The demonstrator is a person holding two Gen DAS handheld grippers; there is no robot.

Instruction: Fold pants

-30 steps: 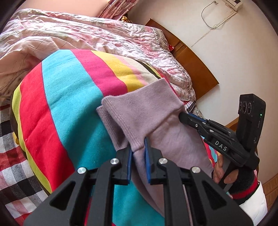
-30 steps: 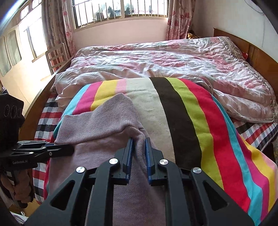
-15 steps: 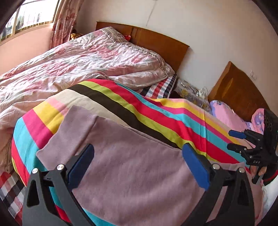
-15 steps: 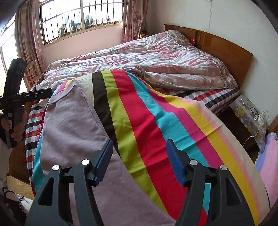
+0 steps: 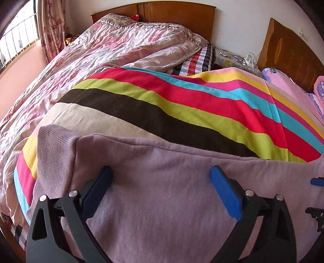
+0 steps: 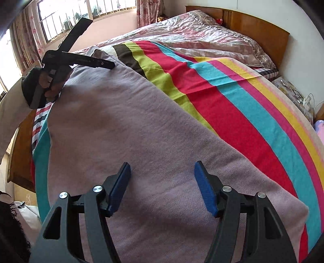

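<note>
The mauve knit pants (image 5: 162,182) lie folded flat along the near edge of the striped blanket (image 5: 182,105); they also show in the right wrist view (image 6: 125,125). My left gripper (image 5: 162,182) is open and empty, its blue pads spread just above the pants near their ribbed end (image 5: 50,145). My right gripper (image 6: 162,182) is open and empty above the pants' other end. The left gripper also shows far left in the right wrist view (image 6: 109,65), over the fold edge.
A rumpled pink quilt (image 5: 101,46) covers the far side of the bed, with the wooden headboard (image 5: 178,14) behind. A nightstand with cables (image 5: 239,58) and a second bed (image 5: 293,85) are at right. A window (image 6: 70,18) is at far left.
Both grippers were shut on the pants a second ago. They have opened and let go, and now hover over the flat pants; both views have swung towards the headboard.
</note>
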